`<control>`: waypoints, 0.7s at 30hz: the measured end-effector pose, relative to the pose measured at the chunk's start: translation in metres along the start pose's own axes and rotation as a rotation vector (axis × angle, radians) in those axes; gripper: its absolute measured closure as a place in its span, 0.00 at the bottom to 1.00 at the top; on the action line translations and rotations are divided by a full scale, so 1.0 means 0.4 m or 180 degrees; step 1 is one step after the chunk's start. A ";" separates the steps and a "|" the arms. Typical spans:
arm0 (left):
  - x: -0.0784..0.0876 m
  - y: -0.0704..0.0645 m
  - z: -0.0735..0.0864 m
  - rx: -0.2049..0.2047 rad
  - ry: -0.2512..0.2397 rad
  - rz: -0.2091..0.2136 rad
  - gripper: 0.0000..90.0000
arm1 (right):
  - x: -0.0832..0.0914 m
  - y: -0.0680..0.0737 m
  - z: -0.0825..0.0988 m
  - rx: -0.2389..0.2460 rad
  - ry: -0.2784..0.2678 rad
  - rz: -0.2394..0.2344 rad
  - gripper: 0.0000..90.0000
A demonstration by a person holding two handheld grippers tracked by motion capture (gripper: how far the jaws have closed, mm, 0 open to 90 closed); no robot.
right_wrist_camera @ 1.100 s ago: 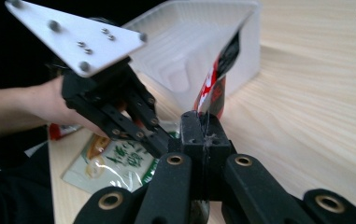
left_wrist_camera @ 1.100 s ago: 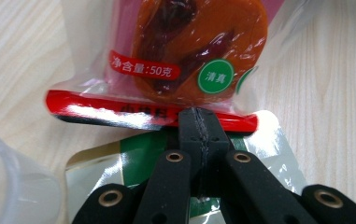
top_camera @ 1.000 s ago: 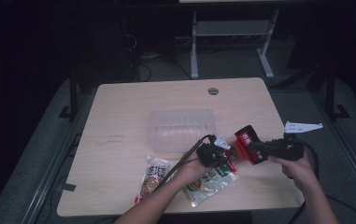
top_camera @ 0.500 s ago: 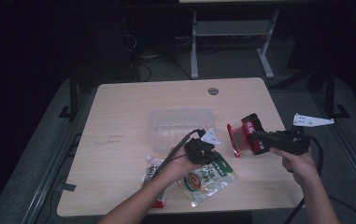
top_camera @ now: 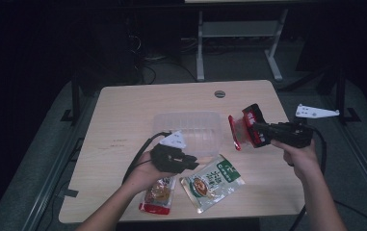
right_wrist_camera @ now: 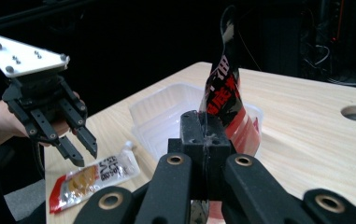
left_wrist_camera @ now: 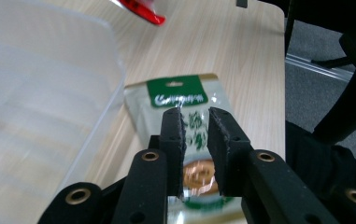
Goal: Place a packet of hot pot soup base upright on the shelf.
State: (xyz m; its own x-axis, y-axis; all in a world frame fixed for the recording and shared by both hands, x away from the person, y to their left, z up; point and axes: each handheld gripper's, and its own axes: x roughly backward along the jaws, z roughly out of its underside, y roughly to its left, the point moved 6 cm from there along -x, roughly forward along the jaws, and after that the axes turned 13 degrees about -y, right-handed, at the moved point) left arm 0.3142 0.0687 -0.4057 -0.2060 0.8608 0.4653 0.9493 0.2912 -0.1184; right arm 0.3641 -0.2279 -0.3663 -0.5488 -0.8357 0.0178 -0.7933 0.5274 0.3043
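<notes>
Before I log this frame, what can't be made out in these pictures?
- Red packet: right gripper view, its lower edge hidden behind the right gripper.
- Green packet: left gripper view, its lettering blurred, its middle covered by the left gripper.
- Clear tray: left gripper view, blurred and cut off by the left edge.

A red packet [top_camera: 245, 127] with black and white print is held on edge, clear of the wooden table [top_camera: 123, 120], its lower edge clamped, just beside the right-hand rim of the clear plastic tray [top_camera: 187, 126]. The packet is seen upright and slightly curled in the right gripper view [right_wrist_camera: 222, 93]. A green-topped packet [top_camera: 212, 182] is laid flat on the table, near the tray's front edge, label upward [left_wrist_camera: 178, 93].
</notes>
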 end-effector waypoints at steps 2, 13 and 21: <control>0.032 0.005 0.019 0.0013 -0.0003 -0.0037 0.80 | -0.017 0.005 -0.012 0.0018 0.0006 -0.0010 1.00; 0.168 0.031 0.127 0.0182 -0.0074 -0.0271 0.70 | -0.093 0.041 -0.046 0.0132 0.0009 -0.0112 1.00; 0.241 0.061 0.211 0.0372 -0.0015 -0.0479 0.64 | -0.159 0.059 -0.062 0.0160 -0.0007 -0.0193 1.00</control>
State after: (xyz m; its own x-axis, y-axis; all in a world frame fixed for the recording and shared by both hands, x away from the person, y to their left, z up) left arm 0.2974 0.1939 -0.4379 -0.3450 0.8058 0.4813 0.8737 0.4631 -0.1491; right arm 0.3867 -0.1663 -0.3367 -0.4999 -0.8661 -0.0013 -0.8373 0.4828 0.2566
